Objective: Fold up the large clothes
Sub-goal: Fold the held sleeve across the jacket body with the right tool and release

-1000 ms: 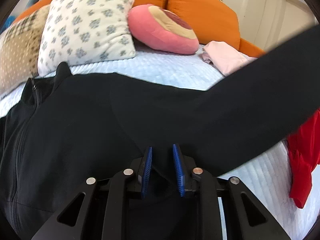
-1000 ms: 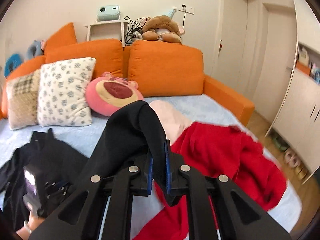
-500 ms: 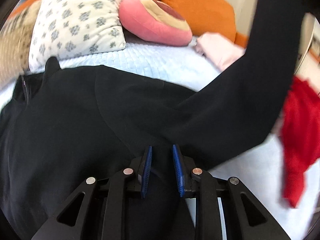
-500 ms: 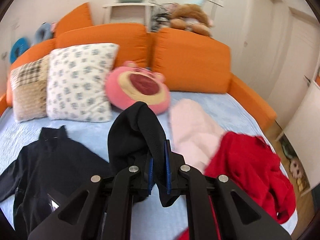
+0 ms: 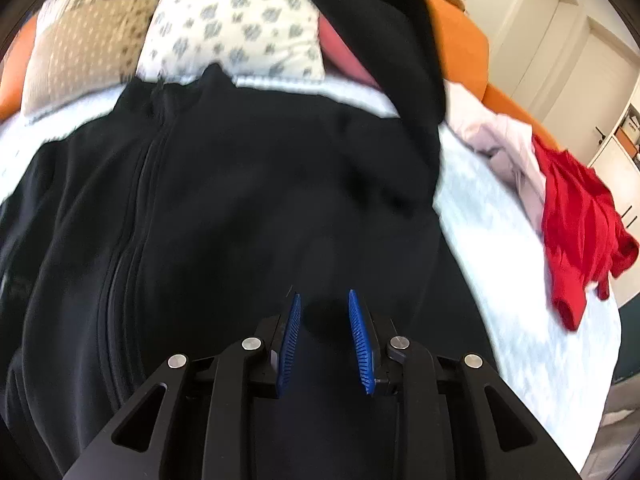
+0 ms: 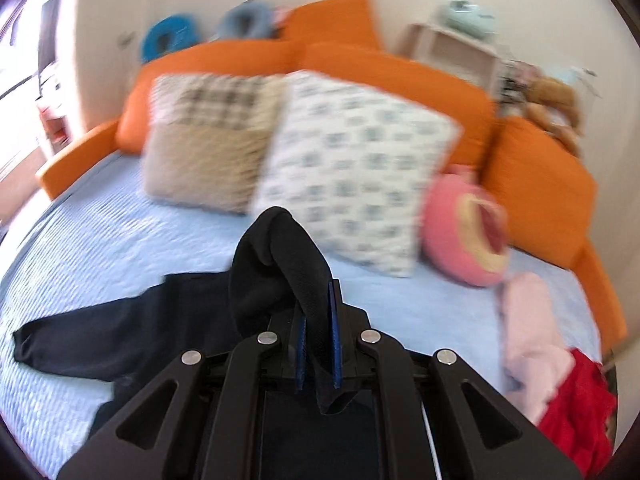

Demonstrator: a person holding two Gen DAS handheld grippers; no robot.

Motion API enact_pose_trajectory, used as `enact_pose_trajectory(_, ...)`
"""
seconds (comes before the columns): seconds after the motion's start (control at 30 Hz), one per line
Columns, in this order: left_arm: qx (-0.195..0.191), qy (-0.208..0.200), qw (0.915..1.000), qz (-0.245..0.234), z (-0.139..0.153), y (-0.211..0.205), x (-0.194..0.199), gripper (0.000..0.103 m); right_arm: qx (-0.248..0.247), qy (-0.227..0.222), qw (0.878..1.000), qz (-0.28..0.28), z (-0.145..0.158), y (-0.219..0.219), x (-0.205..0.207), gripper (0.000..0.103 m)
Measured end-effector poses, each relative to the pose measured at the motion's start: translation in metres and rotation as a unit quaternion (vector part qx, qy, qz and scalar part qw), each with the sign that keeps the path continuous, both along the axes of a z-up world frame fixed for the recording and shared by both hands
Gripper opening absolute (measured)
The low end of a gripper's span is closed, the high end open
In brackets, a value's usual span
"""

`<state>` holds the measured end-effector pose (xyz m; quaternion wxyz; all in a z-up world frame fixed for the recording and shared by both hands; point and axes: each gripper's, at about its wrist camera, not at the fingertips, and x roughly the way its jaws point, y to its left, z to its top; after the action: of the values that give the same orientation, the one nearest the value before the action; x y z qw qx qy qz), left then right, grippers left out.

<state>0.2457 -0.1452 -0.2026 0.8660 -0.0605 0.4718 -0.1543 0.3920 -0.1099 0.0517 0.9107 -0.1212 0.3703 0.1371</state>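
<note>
The right gripper pinches the black jacket's sleeve; the left gripper, jaws just widened, seemingly clear above the black jacket.

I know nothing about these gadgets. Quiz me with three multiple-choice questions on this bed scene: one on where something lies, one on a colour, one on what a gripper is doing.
1. Where does the pink garment lie?
A. Between the red garment and the round pink cushion
B. On the black jacket
C. On the floor

2. What colour are the gripper pads?
A. Green
B. Blue
C. White

3. What is the right gripper doing?
A. Hanging empty
B. Pinching the jacket's black sleeve
C. Gripping a pillow

Answers:
1 A: it lies on the bed sheet between those two.
2 B: ribbed blue strips line the fingers.
3 B: black cloth sits clamped between its closed jaws.
</note>
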Motion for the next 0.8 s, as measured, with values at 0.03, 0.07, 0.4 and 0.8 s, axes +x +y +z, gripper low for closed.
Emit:
enact_pose_trajectory(0.03, -0.001, 0.005, 1.0000, -0.004, -0.005, 0.002, -0.002, 0.030, -0.003, 0.007, 1.000, 0.013, -0.008, 0.024, 0.001, 0.010)
enact_pose_trajectory(0.07, 0.001, 0.009, 0.9999, -0.006, -0.011, 0.003, -0.005, 0.029, -0.008, 0.015, 0.999, 0.028, -0.018, 0.047, 0.002, 0.010)
enact_pose_trajectory(0.4, -0.006, -0.004, 0.9999, -0.010, -0.023, 0.002, -0.015, 0.032, -0.108, 0.096, 0.984, 0.108, -0.156, 0.238, -0.016, 0.010)
enact_pose_trajectory(0.8, -0.017, -0.011, 0.9995, -0.024, -0.025, 0.011, -0.018, 0.032, -0.259, 0.131, 0.950, 0.117, -0.266, 0.285, -0.037, 0.061)
